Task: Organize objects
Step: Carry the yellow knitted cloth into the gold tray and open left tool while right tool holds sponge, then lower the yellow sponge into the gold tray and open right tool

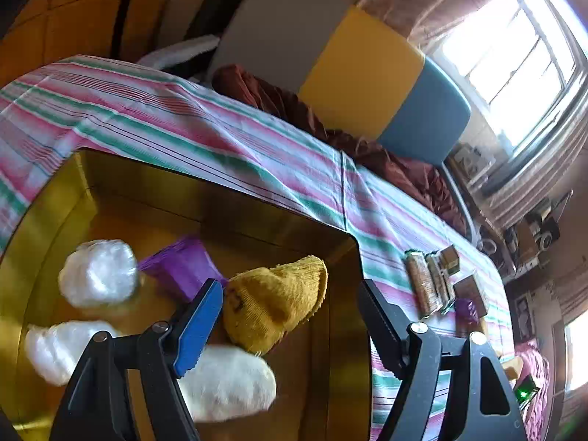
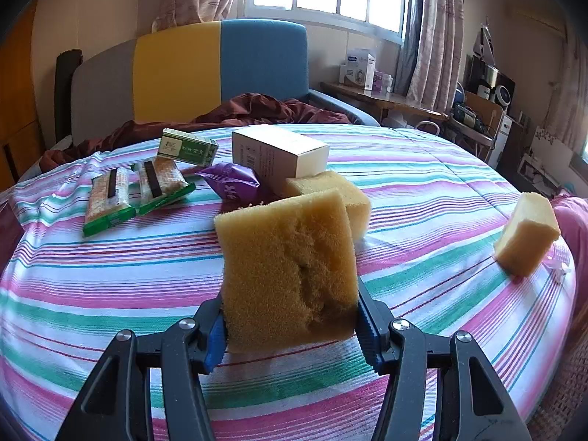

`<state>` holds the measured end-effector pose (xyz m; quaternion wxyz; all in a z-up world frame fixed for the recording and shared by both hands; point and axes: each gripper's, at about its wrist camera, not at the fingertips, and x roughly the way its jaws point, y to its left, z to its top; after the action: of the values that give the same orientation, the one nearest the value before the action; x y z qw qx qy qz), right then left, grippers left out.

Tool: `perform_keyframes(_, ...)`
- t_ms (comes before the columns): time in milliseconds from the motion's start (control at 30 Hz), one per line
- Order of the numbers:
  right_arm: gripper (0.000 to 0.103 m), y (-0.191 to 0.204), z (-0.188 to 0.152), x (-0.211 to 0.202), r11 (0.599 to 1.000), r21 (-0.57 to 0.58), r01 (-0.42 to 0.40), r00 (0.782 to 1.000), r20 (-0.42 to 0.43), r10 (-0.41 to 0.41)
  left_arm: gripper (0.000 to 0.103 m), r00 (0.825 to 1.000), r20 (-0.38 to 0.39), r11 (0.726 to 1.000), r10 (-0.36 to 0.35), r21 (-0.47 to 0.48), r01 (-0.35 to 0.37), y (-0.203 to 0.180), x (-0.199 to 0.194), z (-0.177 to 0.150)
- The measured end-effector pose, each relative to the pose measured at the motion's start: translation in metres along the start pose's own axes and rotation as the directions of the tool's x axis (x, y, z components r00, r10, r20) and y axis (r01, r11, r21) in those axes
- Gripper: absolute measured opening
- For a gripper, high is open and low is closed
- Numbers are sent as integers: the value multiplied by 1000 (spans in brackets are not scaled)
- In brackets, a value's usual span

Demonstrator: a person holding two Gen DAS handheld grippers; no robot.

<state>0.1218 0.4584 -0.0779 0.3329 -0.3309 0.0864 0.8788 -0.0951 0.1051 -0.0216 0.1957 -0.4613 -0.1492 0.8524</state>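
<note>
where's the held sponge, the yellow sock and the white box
held sponge (image 2: 290, 268), right wrist view, middle of its broad face
yellow sock (image 1: 275, 305), left wrist view, middle of the knit body, inside the gold box
white box (image 2: 283, 156), right wrist view, its side panel

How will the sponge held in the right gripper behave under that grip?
The sponge is probably soft: its face is dented between the right gripper fingers. It is likely light, standing up unsupported. Its porous surface should resist slipping.

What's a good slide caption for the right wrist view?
Right gripper shut on a yellow sponge above the striped bedsheet.
</note>
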Motion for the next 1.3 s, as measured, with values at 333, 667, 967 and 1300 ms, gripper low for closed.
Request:
perform_keyframes(333,59,40,9,-31,985,-89,-145,988,42,149,77,1000,17,1000,4,17,-4,13,-33,-29)
perform_keyframes(667,59,125,33,-84,897,-183,-403,906,60,419,77,1000,16,1000,-12,27,12,25,-45,-39)
perform_keyframes(967,59,219,40,-118,751,-256,-609,783,-43,621,77,998,55,999,40,-9,-40,47,-62,-37)
perform_keyframes(1300,59,288,29,-107,699,-328,-635,767,-156,623,77,996,62,996,61,-68,-56,68,-70,-37)
